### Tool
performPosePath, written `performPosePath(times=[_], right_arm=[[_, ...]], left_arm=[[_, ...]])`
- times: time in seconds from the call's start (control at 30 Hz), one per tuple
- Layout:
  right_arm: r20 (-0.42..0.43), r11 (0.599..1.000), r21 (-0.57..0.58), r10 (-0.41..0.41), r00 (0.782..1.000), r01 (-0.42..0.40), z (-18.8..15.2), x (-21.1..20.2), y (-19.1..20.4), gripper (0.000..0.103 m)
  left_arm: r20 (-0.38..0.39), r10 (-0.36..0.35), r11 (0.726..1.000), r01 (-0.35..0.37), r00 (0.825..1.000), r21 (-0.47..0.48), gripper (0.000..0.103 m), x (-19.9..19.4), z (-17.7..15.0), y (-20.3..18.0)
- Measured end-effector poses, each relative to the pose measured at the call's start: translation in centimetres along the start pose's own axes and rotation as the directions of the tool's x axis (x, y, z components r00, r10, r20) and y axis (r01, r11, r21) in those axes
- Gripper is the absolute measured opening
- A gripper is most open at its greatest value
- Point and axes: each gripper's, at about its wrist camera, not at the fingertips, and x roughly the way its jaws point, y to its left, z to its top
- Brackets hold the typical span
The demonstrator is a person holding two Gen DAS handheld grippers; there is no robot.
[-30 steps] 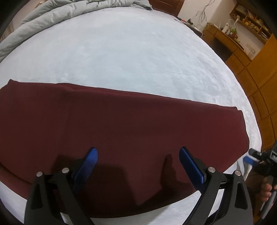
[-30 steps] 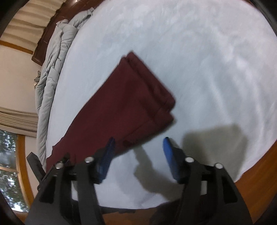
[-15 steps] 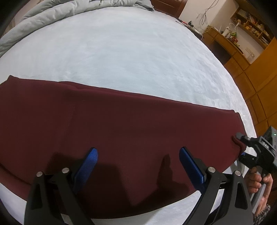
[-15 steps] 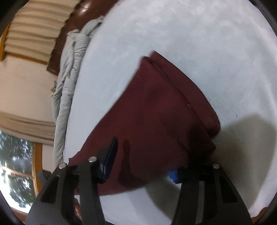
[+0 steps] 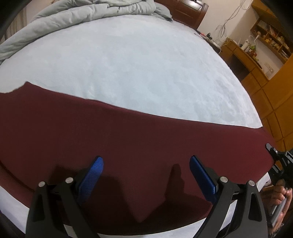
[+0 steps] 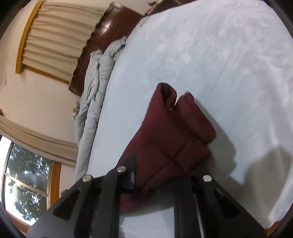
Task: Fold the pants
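Dark red pants (image 5: 128,139) lie stretched across the near part of a pale blue bed sheet (image 5: 137,64). My left gripper (image 5: 146,170) hovers just above their middle, its blue pads (image 5: 93,175) wide apart and nothing between them. My right gripper (image 6: 157,184) is shut on one end of the pants (image 6: 174,139). That end is raised off the sheet, its layers drooping and curling over. The cloth hides the right fingertips. In the left wrist view the right gripper (image 5: 278,159) shows at the pants' right end, held by a hand (image 5: 282,194).
A grey duvet (image 5: 82,16) is bunched along the far side of the bed by a dark wooden headboard (image 6: 109,31). A wooden desk and shelves (image 5: 256,55) stand beyond the bed's right edge. A curtained window (image 6: 27,164) fills the wall behind.
My right gripper moved in over the end of the pants, closed on it and raised it off the sheet. The left gripper drifted slightly and stays open.
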Motion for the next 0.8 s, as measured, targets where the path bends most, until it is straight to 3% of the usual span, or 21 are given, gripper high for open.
performPosePath(times=[0.07,0.13,0.23,0.37,0.47,0.57,0.8], right_arm=[[0.012,0.999,-0.002,-0.049,0.999,0.049,0.2,0.0,-0.5,0.012],[-0.036,0.992,0.018,-0.123,0.992,0.124,0.1,1.4,-2.0,0.012],[-0.104,0.964,-0.009,-0.266,0.958,0.266,-0.9,3.8,-3.6,0.013],[-0.116,0.972,0.053,-0.221,0.968,0.228,-0.6,3.8,-4.3,0.013],[-0.09,0.967,-0.01,-0.256,0.963,0.256,-0.7,3.3,-2.9,0.013],[-0.05,0.974,-0.043,-0.225,0.973,0.223,-0.7,2.3,-0.9,0.013],[0.034,0.954,-0.213,-0.208,0.978,0.21,-1.3,1.8,7.0,0.014]], left_arm=[[0.013,0.008,1.0,-0.008,1.0,0.019,0.096,0.0,-0.1,-0.2],[-0.002,0.029,0.999,-0.029,1.0,0.027,0.096,1.1,-0.4,0.0],[-0.042,0.044,0.999,-0.043,0.998,0.023,0.096,3.3,-1.2,1.0],[-0.015,0.106,0.984,-0.102,0.994,0.145,0.099,4.1,-2.1,-0.5],[-0.013,0.079,0.99,-0.077,0.997,0.121,0.099,3.5,-1.9,-0.1],[-0.021,0.027,0.998,-0.025,0.999,0.061,0.099,2.1,-1.1,1.2],[-0.005,0.058,0.998,-0.058,0.998,0.019,0.099,-0.1,0.0,4.2]])
